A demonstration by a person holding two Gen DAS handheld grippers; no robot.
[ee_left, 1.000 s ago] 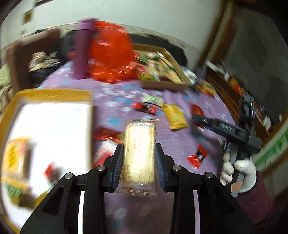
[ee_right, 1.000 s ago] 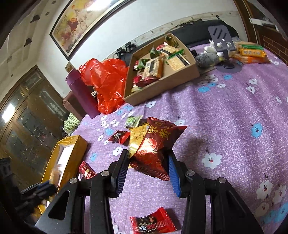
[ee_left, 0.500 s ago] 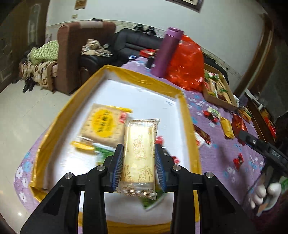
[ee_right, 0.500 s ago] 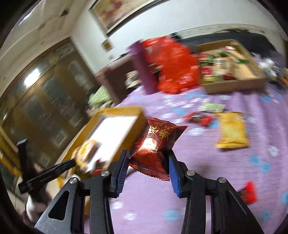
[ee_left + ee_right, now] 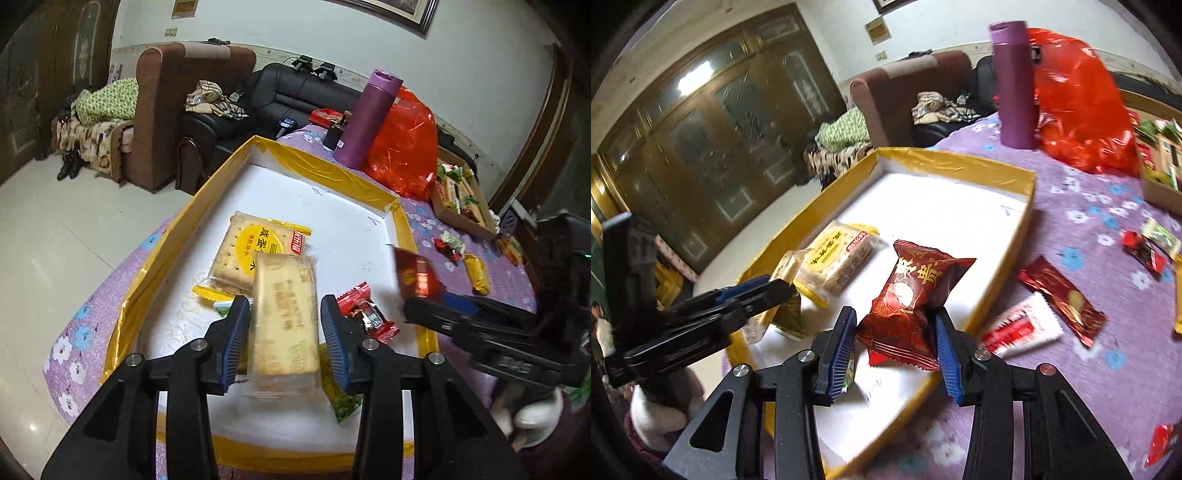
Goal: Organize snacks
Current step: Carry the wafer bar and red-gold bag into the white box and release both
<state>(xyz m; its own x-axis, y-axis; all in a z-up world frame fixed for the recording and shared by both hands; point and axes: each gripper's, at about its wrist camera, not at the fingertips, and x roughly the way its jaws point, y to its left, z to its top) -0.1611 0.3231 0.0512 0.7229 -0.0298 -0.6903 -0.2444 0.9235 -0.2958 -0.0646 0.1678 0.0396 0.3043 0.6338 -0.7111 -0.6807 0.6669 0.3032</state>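
Both grippers are over the gold-rimmed white tray. The left gripper has its jaws spread, and a pale cracker pack sits loose between them, print too blurred to read. Just ahead of it lies one yellow-label biscuit pack with Chinese writing, and right of the fingers one red candy. The right gripper pinches a dark red pouch with gold characters, one reading 贵. To its right, two red packets lie on the purple floral cloth.
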